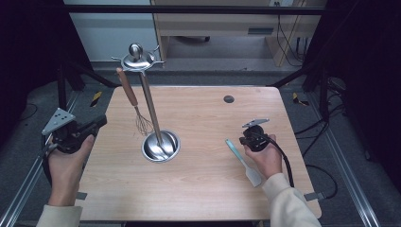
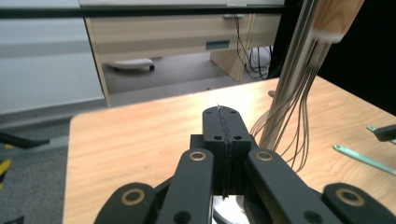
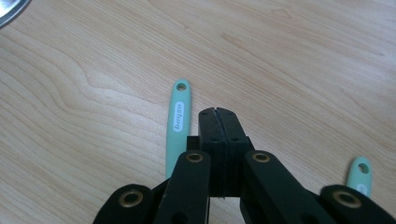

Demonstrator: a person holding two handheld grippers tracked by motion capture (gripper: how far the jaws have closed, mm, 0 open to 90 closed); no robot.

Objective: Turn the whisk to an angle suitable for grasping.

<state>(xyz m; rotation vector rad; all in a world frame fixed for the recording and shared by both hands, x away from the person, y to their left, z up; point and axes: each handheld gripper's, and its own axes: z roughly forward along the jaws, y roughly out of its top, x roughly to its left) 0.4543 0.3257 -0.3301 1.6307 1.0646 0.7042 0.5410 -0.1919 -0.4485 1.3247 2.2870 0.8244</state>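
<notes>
A steel utensil stand (image 1: 150, 109) rises from a round base (image 1: 161, 146) in the middle of the wooden table (image 1: 203, 189). A whisk (image 1: 135, 104) with a wooden handle hangs from its top hooks. My left gripper (image 1: 100, 121) is at the table's left edge, shut and empty, pointing toward the stand; its closed jaws (image 2: 224, 116) face the whisk wires (image 2: 299, 121). A teal-handled spatula (image 1: 241, 161) lies at the right. My right gripper (image 1: 249, 140) hovers just over it, shut (image 3: 218, 114), beside the teal handle (image 3: 179, 126), not holding it.
A second teal handle end (image 3: 359, 173) lies on the wood at the right of the right gripper view. A dark round grommet (image 1: 229, 99) sits near the table's far edge. A desk and cables stand on the floor beyond the table.
</notes>
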